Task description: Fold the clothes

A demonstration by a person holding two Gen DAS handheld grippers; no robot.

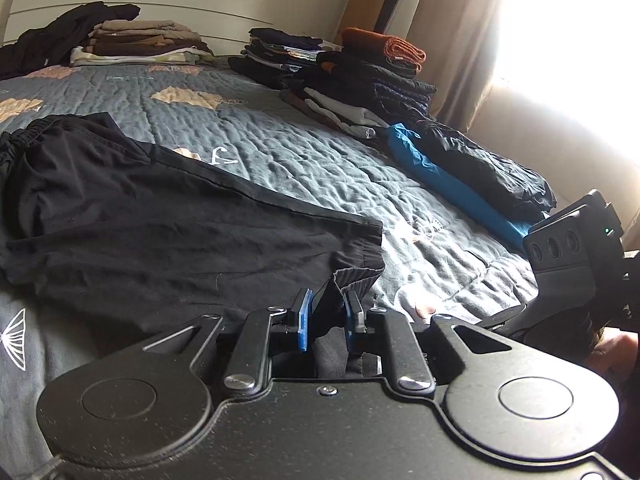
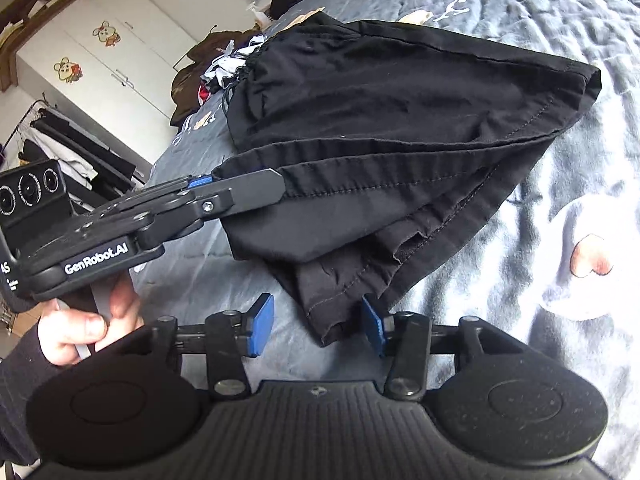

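Black drawstring shorts [image 1: 160,216] lie on the grey quilted bed [image 1: 280,148], waistband at the far left. My left gripper [image 1: 330,316] is shut on the hem of a leg opening and holds it slightly off the quilt. The right wrist view shows the same shorts [image 2: 400,100], with the left gripper [image 2: 276,186] pinching the hem from the left. My right gripper [image 2: 318,324] is open; a hanging corner of the shorts' hem dips between its blue pads [image 2: 264,322], and neither pad presses on it.
Stacks of folded clothes sit by the headboard [image 1: 140,40] and along the right edge [image 1: 360,68], with a blue and black bundle [image 1: 460,184] closer. A hand [image 2: 88,320] holds the left gripper's handle. A wardrobe [image 2: 100,52] and clothes rack [image 2: 60,148] stand beyond the bed.
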